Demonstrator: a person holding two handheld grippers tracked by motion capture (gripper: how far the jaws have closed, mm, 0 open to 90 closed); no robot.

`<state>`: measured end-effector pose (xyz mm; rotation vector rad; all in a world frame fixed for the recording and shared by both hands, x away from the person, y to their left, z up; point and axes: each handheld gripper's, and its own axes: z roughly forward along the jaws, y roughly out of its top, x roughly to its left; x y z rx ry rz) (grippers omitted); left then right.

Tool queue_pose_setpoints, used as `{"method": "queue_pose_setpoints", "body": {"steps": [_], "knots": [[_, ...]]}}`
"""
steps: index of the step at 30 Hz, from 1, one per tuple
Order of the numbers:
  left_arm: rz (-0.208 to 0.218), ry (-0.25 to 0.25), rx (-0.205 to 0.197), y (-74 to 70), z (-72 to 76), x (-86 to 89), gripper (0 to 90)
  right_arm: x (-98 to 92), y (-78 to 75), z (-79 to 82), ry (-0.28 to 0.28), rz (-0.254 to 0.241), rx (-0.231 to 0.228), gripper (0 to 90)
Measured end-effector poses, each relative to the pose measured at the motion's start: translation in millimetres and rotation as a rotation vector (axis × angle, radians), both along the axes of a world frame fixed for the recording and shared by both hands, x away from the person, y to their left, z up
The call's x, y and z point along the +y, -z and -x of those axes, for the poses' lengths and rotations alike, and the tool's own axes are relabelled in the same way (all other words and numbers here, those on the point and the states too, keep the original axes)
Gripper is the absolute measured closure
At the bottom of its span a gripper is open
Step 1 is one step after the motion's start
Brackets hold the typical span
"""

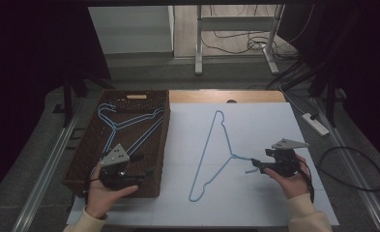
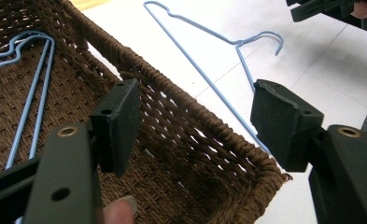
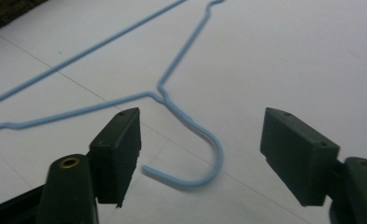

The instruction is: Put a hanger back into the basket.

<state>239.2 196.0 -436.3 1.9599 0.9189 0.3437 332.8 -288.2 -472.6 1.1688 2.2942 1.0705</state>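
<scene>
White paper is covering the tabletop (image 1: 255, 121), where a blue wire hanger (image 1: 211, 154) is lying flat beside a brown wicker basket (image 1: 81, 159) already holding other hangers (image 1: 124, 126). Its hook is pointing toward the right gripper (image 1: 256, 166), whose jaws are standing wide with nothing held, the hook lying just ahead, between them. The long bar is running away toward the far edge. The left gripper (image 1: 146, 175) is hovering over the basket, jaws apart and empty, farther off.
</scene>
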Motion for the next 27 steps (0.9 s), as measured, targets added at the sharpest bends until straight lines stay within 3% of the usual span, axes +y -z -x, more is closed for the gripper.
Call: {"method": "queue_pose_setpoints", "body": {"steps": [3,6,7,8,13,14,15,16,17,21,27], "knots": [[0.003,0.0,-0.001,-0.7,0.3,0.1,34.0,7.2,-2.2,-1.2,-0.028,-0.02,0.011,37.4],[0.002,0.005,0.0,-0.6,-0.1,-1.2,34.0,29.0,-3.6,-3.7,-0.094,-0.03,0.052,52.1],[0.002,0.005,0.0,-0.6,-0.1,-1.2,34.0,29.0,-3.6,-3.7,-0.094,-0.03,0.052,52.1],[-0.001,0.008,0.001,-0.2,-0.3,-1.7,34.1,44.5,-2.2,-4.3,-0.14,-0.032,0.083,65.5],[-0.002,0.013,0.005,1.0,-0.9,-2.7,34.1,87.4,6.4,-4.6,-0.249,0.001,0.162,87.2],[-0.002,0.013,0.005,1.0,-0.9,-2.7,34.1,87.4,6.4,-4.6,-0.249,0.001,0.162,87.2],[-0.001,0.013,0.005,1.0,-0.8,-2.4,34.1,104.7,10.7,-4.3,-0.288,0.004,0.199,90.0],[0.0,0.012,0.005,1.0,-0.8,-2.1,34.1,104.7,10.7,-4.3,-0.288,0.004,0.199,90.0],[0.002,0.011,0.005,1.1,-0.7,-1.5,34.1,122.6,15.7,-2.8,-0.322,0.032,0.227,90.0],[0.002,0.012,0.004,1.3,-0.5,-0.6,34.1,145.8,25.3,2.5,-0.354,0.064,0.268,90.0],[0.0,0.015,0.005,1.7,-0.5,-1.0,34.1,166.1,36.1,11.0,-0.402,0.121,0.294,90.0]]}}
